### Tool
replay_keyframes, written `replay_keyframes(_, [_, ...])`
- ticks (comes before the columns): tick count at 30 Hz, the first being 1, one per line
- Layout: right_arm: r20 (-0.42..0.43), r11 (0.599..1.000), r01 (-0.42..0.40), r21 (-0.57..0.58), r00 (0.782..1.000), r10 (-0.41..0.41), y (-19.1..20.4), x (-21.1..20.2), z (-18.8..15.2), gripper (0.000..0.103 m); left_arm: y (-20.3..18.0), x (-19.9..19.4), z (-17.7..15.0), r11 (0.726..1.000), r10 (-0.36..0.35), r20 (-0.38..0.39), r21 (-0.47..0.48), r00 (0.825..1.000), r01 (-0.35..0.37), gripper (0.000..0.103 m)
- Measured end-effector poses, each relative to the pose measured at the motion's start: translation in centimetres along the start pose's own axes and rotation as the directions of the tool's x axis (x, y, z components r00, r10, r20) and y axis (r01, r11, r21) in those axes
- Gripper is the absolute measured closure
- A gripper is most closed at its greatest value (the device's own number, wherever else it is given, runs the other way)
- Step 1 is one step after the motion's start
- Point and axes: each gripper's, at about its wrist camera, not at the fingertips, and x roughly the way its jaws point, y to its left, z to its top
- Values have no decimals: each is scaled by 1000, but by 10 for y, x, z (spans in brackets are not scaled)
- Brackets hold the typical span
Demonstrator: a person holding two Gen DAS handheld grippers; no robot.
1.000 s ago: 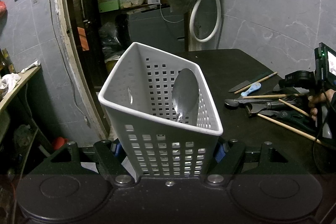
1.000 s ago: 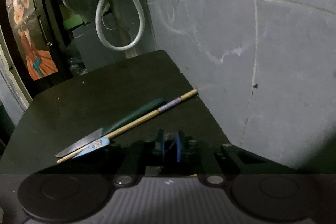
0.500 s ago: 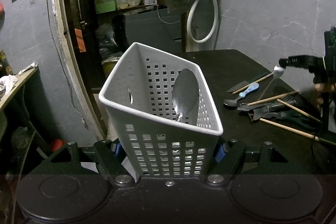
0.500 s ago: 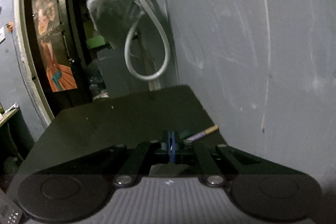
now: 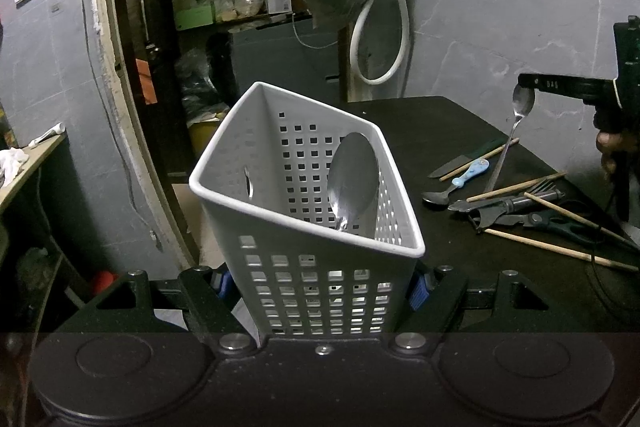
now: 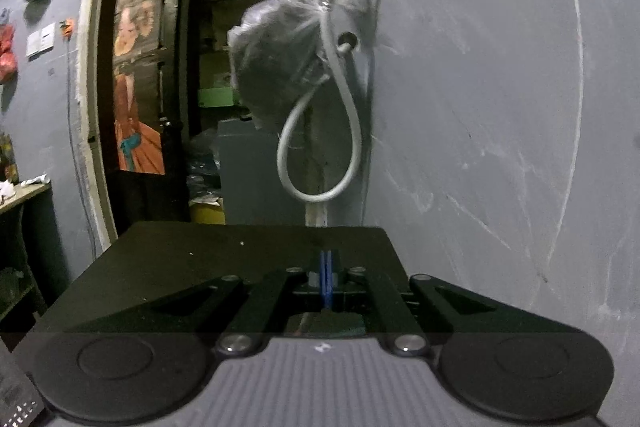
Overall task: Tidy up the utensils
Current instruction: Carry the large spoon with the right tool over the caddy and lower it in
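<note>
Black tabletop (image 5: 440,123) fills the right half of the left wrist view and the lower middle of the right wrist view (image 6: 224,247). A white perforated plastic caddy of triangular shape (image 5: 320,283) is held tilted at the centre of the left wrist view, clamped at its base between the blue-padded fingers of the left gripper (image 5: 322,287). A large steel spoon (image 5: 354,179) is seen leaning inside it, bowl upward, against the right wall. At the right edge of that view, a small steel spoon (image 5: 516,123) is gripped by its bowl in the right gripper (image 5: 526,89), its handle hanging down above the table. Below it, chopsticks (image 5: 560,251), a blue-handled child's spoon (image 5: 456,185), a knife (image 5: 452,169) and dark scissors (image 5: 560,223) are scattered on the table. In the right wrist view, the right gripper's (image 6: 326,279) blue pads are shown nearly touching.
</note>
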Motion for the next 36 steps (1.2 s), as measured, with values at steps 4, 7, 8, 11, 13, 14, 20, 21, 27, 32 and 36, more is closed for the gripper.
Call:
replay_keyframes(4, [43,997,-1,-79,999,4,13,-12,3,102,1,0,-1,1000,-6,3,2,1000,6,26])
replay_keyframes(7, [51,994,-6,-111,999,12,20,-17,2,102,2,-1,-1,1000,-10,5,5,1000,10,26])
replay_keyframes(8, [47,993,-6,-116,999,11,21,-17,1,102,2,-1,-2,1000,-11,5,5,1000,11,26])
replay_keyframes(11, [41,993,-6,-116,999,11,24,-21,-3,102,3,-1,-1,1000,-13,5,6,1000,13,26])
replay_keyframes(13, [45,993,-9,-121,999,14,26,-24,-5,102,3,-1,0,1000,-14,5,7,1000,14,26])
replay_keyframes(14, [47,992,-11,-126,999,17,28,-26,-4,102,3,-1,0,1000,-15,5,7,1000,14,26])
replay_keyframes(20, [68,987,-19,-162,997,30,34,-30,2,102,2,-1,-1,1000,-20,7,9,1000,20,26])
replay_keyframes(21, [75,986,-22,-168,997,35,36,-32,4,102,2,-1,-1,1000,-23,7,8,1000,23,26])
replay_keyframes(27, [122,976,-48,-211,990,75,49,-47,26,102,3,0,-2,1000,-28,10,5,1000,28,26])
replay_keyframes(32, [196,965,-102,-242,969,151,66,-71,58,102,3,1,-1,999,-33,13,5,999,33,26])
replay_keyframes(36, [262,948,-177,-263,933,247,84,-93,86,102,3,3,0,999,-39,14,-1,999,39,26])
